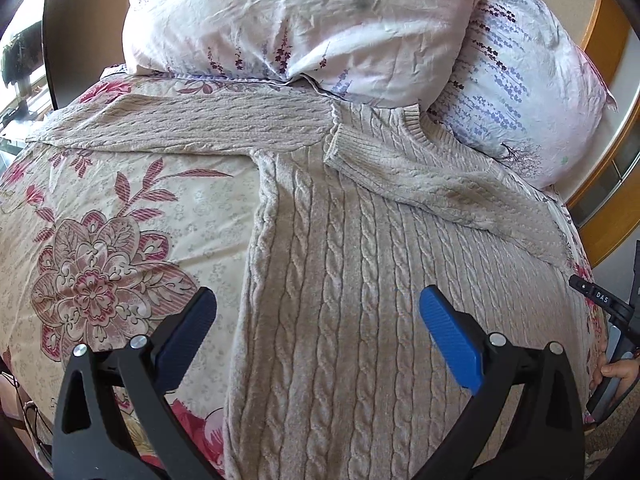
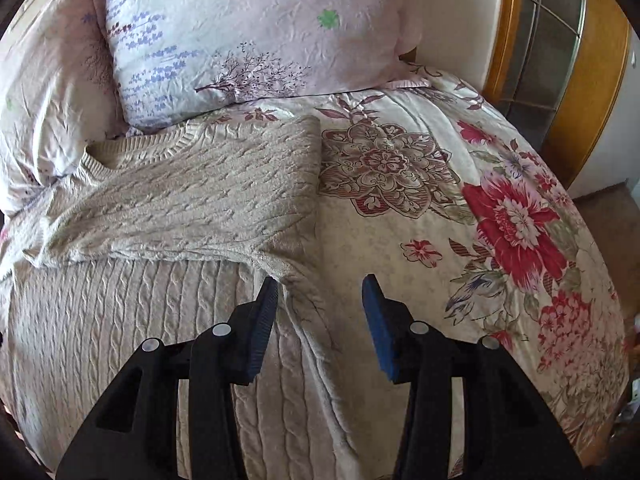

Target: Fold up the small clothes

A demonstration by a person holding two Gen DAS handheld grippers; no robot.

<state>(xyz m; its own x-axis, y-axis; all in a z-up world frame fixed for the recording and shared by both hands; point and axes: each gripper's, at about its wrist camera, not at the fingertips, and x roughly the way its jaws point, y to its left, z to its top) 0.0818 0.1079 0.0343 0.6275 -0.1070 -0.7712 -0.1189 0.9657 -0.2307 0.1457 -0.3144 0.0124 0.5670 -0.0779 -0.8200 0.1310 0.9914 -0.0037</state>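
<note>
Beige cable-knit sweater (image 1: 340,240) flat on bed (image 2: 400,240), near pillows (image 1: 300,20), one sleeve folded across chest; left gripper (image 1: 318,308) and right gripper (image 2: 320,294) both released, empty

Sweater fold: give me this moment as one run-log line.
sweater: flat on floral bedspread | right sleeve: folded across chest | left sleeve: still spread out | left tongs: open, empty | right tongs: open, empty
</note>
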